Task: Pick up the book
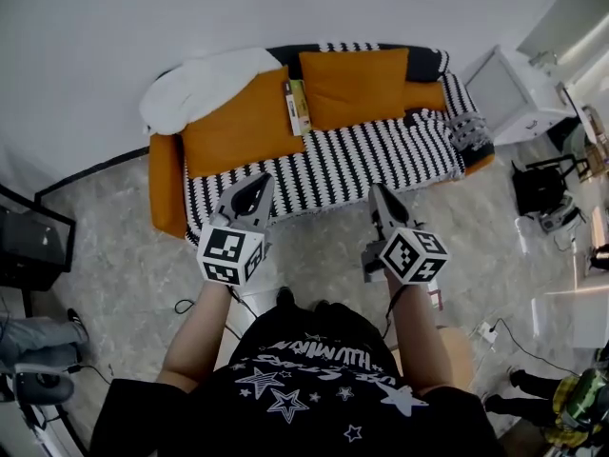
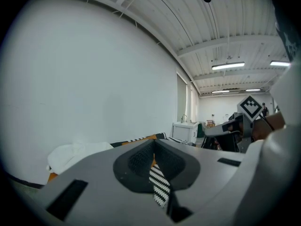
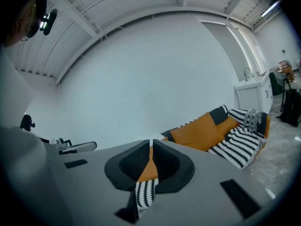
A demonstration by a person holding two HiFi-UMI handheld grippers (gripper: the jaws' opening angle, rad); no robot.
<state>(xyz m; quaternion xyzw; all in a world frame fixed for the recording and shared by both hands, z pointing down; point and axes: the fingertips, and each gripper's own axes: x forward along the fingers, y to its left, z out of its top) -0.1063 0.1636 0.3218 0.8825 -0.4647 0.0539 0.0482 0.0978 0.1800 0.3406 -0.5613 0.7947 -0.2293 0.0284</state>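
Observation:
The book (image 1: 298, 107) is thin, with a green and yellow cover. It stands wedged between two orange cushions (image 1: 244, 123) at the back of a black-and-white striped sofa (image 1: 362, 165). Both grippers hover over the floor in front of the sofa and point toward it, well short of the book. My left gripper (image 1: 255, 191) (image 2: 154, 147) has its jaws together and holds nothing. My right gripper (image 1: 378, 196) (image 3: 151, 145) is shut and empty as well. Neither gripper view shows the book. The right gripper's marker cube (image 2: 250, 106) shows in the left gripper view.
A white blanket (image 1: 204, 82) lies on the sofa's left back, and a grey cloth (image 1: 466, 128) at its right end. A white cabinet (image 1: 512, 89) stands to the sofa's right, with a black case (image 1: 538, 188) in front of it. A black stand (image 1: 29, 238) is at far left. Cables (image 1: 495, 331) lie on the floor.

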